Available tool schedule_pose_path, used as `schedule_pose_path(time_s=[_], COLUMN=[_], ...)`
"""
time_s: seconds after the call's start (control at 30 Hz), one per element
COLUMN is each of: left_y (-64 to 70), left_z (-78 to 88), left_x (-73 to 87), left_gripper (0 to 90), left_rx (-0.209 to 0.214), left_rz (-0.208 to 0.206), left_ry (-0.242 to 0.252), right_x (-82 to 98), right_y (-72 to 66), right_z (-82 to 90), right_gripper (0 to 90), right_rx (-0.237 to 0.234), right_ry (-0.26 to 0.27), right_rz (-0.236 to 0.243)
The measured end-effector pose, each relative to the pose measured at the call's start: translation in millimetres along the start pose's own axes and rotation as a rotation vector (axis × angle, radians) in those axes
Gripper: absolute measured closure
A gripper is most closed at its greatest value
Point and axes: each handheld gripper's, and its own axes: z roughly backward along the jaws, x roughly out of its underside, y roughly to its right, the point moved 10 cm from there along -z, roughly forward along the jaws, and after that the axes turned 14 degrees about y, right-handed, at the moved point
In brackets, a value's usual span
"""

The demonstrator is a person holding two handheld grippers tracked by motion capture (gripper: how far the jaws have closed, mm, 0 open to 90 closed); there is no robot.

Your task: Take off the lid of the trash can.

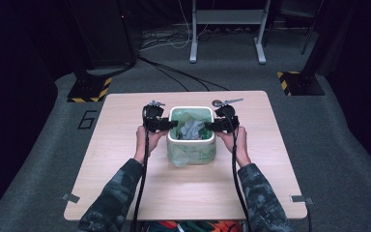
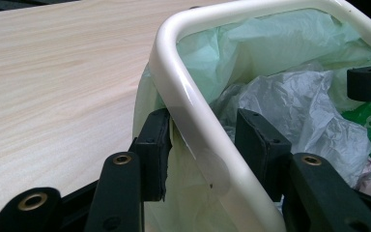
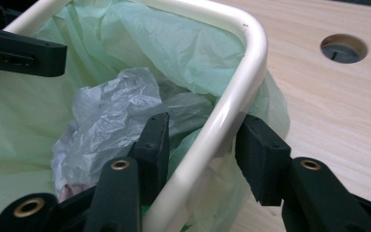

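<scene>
Bin (image 1: pixel 192 145): a small white-rimmed waste bin stands near the middle of the wooden table (image 1: pixel 125 159), a little towards its far side, lined with a pale green bag (image 1: pixel 181 157) that folds over the rim and hangs down the outside.
Contents: crumpled grey-white plastic (image 2: pixel 299 111) lies inside the liner, with a scrap of brighter green at one edge.
Left gripper (image 1: pixel 166 124): at the bin's left rim, one jaw outside against the hanging liner, the other inside the bin.
Left jaws: they straddle the rim (image 2: pixel 188 111); the outer pad touches the liner, but a gap seems to remain on the inner side, so the jaws read as not yet clamped.
Right gripper (image 1: pixel 211 125): at the opposite rim, mirrored, one jaw in and one out.
Right jaws: set either side of the rim (image 3: pixel 232 106), with space visible around the rail on both sides; parted, not pressing.
Hands: the left hand (image 1: pixel 142 137) and the right hand (image 1: pixel 239 142) hold the grippers, camouflage sleeves coming in from the near edge.
Table hole: a round cable port (image 3: pixel 343 48) lies beyond the right side of the bin.
</scene>
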Motion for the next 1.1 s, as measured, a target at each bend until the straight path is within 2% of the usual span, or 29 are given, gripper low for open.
schedule_pose_path(time_s=[0.03, 0.1, 0.33, 0.43, 0.53, 0.93, 0.97, 1.1], left_y=[0.1, 0.1, 0.6, 0.9, 1.4, 1.9, 2.0, 2.1], left_z=[-0.2, -0.3, -1.3, -1.8, -1.5, -3.0, -2.8, -2.9], left_x=[-0.3, -0.4, -2.5, -3.1, -3.5, -5.5, -7.2, -7.6], left_gripper=[57.0, 57.1, 58.0, 58.2, 58.5, 59.2, 59.4, 59.4], left_rx=[-0.008, -0.01, -0.038, -0.044, -0.056, -0.072, -0.082, -0.086], left_rz=[-0.002, -0.006, -0.044, -0.054, -0.082, -0.094, -0.111, -0.119], left_ry=[0.004, 0.006, 0.031, 0.031, 0.025, 0.041, 0.048, 0.047], right_x=[-0.5, -0.5, -0.3, -0.9, -1.1, -2.2, -1.9, -1.9], right_y=[-1.1, -1.1, 0.2, 1.2, 1.4, 2.6, 3.2, 3.9], right_z=[0.6, 0.6, 0.3, 0.4, 0.4, 0.0, -0.7, -1.3], right_gripper=[57.0, 57.1, 57.2, 57.2, 57.3, 57.5, 57.9, 58.1], right_rx=[0.018, 0.021, 0.002, 0.002, 0.005, 0.01, 0.013, 0.005], right_ry=[-0.002, 0.004, 0.048, 0.064, 0.069, 0.076, 0.078, 0.079], right_rz=[0.02, 0.029, -0.004, 0.0, 0.003, 0.007, 0.013, -0.005])
